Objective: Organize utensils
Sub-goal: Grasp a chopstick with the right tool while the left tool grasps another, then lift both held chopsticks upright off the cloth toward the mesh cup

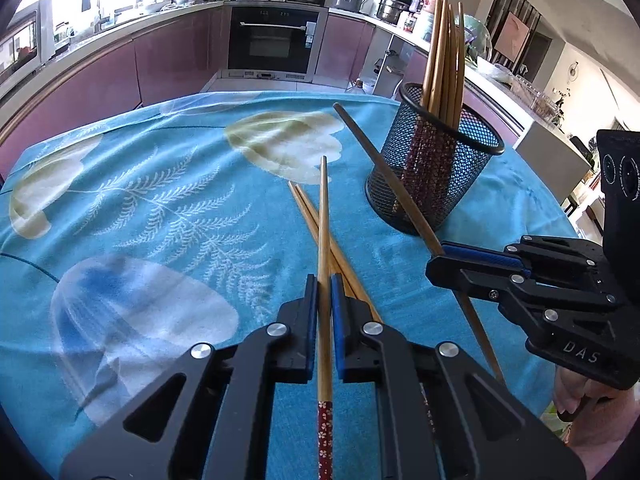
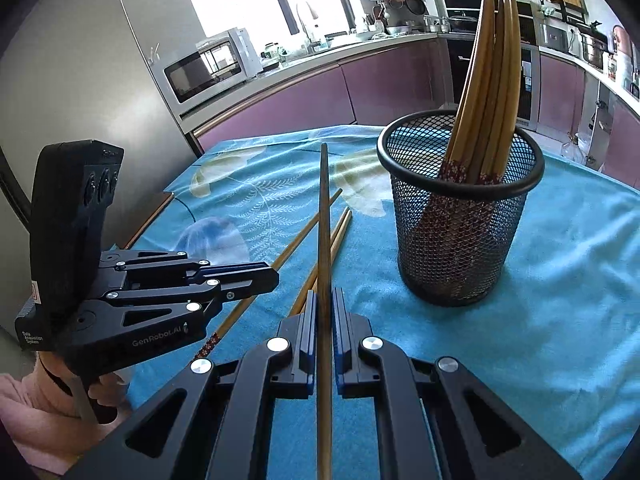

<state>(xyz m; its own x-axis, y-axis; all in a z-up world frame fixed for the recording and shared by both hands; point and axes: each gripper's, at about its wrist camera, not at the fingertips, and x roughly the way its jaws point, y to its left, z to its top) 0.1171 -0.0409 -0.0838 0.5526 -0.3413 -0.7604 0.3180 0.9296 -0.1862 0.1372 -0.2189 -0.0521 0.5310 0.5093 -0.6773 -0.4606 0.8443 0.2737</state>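
Note:
My left gripper is shut on a bamboo chopstick with a red flowered end; it points away over the table. To its right, my right gripper is shut on a darker chopstick that slants up to the left in front of the black mesh cup. The right wrist view shows the right gripper clamped on that chopstick, and the left gripper beside it. Two more chopsticks lie on the cloth. The mesh cup holds several upright chopsticks.
A blue flowered cloth covers the round table. Purple kitchen cabinets and an oven stand beyond its far edge. A microwave sits on the counter, and a tall grey fridge stands at the left. A hand in a pink sleeve holds the left gripper.

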